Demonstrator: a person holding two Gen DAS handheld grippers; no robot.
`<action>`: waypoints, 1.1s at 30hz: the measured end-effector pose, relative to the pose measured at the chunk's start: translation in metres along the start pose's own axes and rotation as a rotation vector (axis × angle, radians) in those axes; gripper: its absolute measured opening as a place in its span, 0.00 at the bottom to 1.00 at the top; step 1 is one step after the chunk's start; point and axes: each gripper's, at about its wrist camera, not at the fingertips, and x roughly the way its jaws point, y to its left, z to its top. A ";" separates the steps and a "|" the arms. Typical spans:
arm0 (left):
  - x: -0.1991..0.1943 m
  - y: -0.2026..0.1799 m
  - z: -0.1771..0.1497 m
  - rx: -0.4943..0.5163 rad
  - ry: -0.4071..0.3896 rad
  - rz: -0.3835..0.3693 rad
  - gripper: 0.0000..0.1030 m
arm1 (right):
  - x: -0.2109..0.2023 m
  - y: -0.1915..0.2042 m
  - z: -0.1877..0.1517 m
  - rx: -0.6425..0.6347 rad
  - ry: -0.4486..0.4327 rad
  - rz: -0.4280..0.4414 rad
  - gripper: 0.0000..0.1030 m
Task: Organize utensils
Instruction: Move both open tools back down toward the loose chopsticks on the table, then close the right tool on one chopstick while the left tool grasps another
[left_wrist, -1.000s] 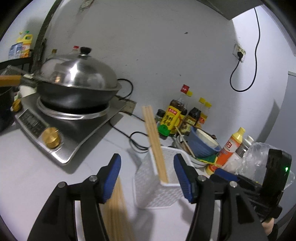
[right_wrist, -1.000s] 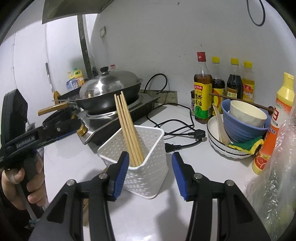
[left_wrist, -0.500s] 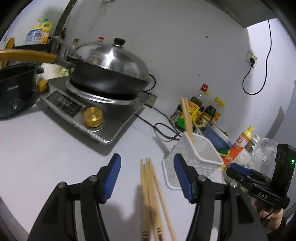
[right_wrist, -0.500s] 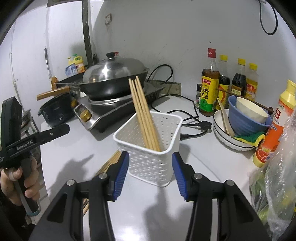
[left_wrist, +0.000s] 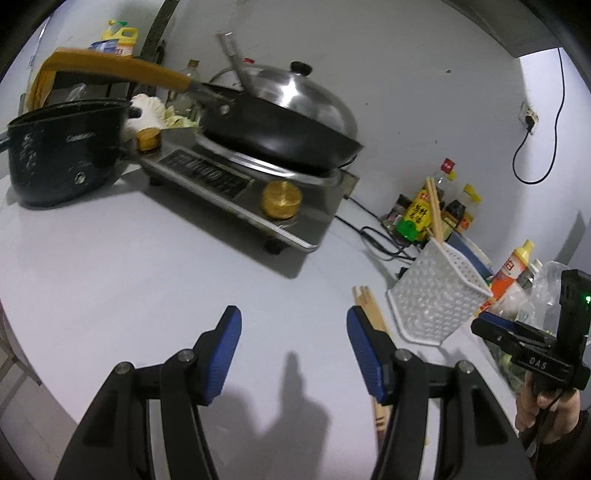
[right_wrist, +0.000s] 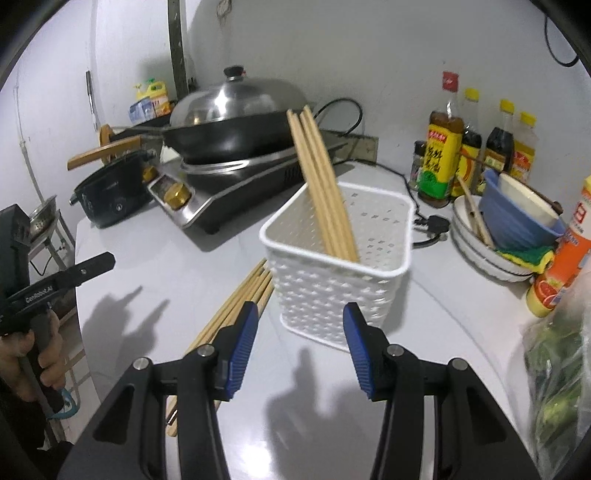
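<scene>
A white perforated basket (right_wrist: 340, 254) stands on the white counter (right_wrist: 236, 258) with several wooden chopsticks (right_wrist: 321, 181) leaning in it. More chopsticks (right_wrist: 236, 302) lie flat on the counter left of the basket. My right gripper (right_wrist: 299, 347) is open and empty, just in front of the basket. My left gripper (left_wrist: 293, 354) is open and empty over bare counter, with the loose chopsticks (left_wrist: 371, 314) by its right finger and the basket (left_wrist: 436, 295) to the right. The left gripper also shows at the left of the right wrist view (right_wrist: 85, 269).
An induction cooker (left_wrist: 243, 192) with a lidded wok (left_wrist: 280, 122) stands at the back, a black pot (left_wrist: 62, 151) to its left. Sauce bottles (right_wrist: 443, 155), stacked bowls (right_wrist: 509, 218), a power cable (right_wrist: 428, 225) and a bag of greens (right_wrist: 557, 369) crowd the right.
My left gripper swung left and back, away from the basket and the loose chopsticks. My right gripper pulled back slightly from the basket. Both stayed open.
</scene>
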 end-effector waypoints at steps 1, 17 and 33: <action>-0.001 0.004 -0.002 -0.002 0.005 0.005 0.57 | 0.003 0.003 -0.001 -0.002 0.008 0.001 0.44; -0.005 0.043 -0.008 -0.043 0.019 0.048 0.57 | 0.061 0.043 -0.012 -0.030 0.140 -0.003 0.32; -0.001 0.072 -0.011 -0.083 0.039 0.063 0.57 | 0.100 0.057 -0.019 -0.039 0.236 -0.021 0.13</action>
